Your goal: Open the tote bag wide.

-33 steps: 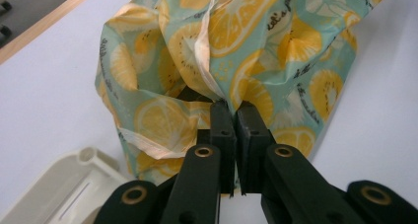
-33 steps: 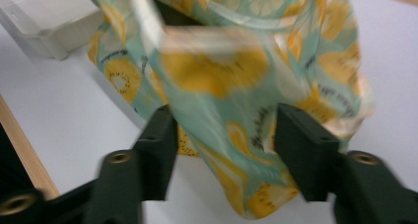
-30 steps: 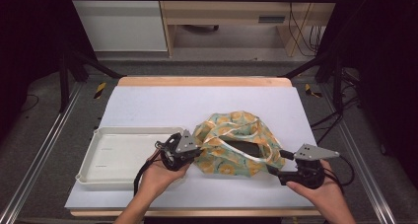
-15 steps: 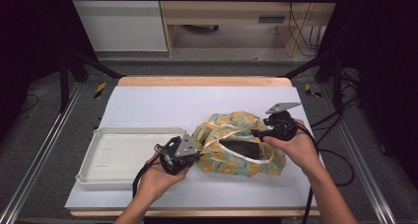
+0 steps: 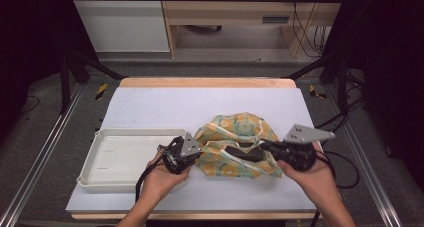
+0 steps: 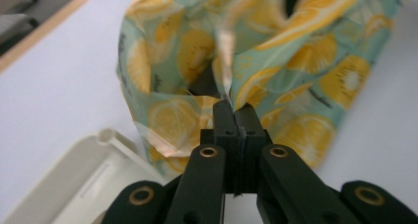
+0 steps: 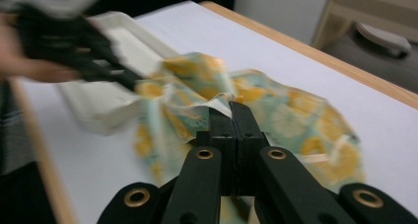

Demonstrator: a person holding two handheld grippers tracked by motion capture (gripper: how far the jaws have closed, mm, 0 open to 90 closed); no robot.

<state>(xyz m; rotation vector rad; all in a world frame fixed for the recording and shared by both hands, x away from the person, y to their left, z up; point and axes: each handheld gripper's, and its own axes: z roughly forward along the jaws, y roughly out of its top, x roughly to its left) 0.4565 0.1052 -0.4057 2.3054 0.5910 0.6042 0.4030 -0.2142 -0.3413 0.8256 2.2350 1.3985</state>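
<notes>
Both grippers pinch the lemon-print cloth bag (image 5: 235, 149) at lower centre: left gripper (image 6: 235, 116) clamped on its rim, right gripper (image 7: 230, 111) apparently likewise, though blurred. Soft, light, floppy; grip the hems.

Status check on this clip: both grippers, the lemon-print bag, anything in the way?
Left gripper shut on lemon-print bag's rim. Right gripper jaws just closed, pinching the opposite rim. Bag on the table, mouth open. White tray beside it, not obstructing.

One lemon-print cloth bag (image 5: 239, 147), one white tray (image 5: 120, 159), two grippers, one white-topped table (image 5: 165, 107)
</notes>
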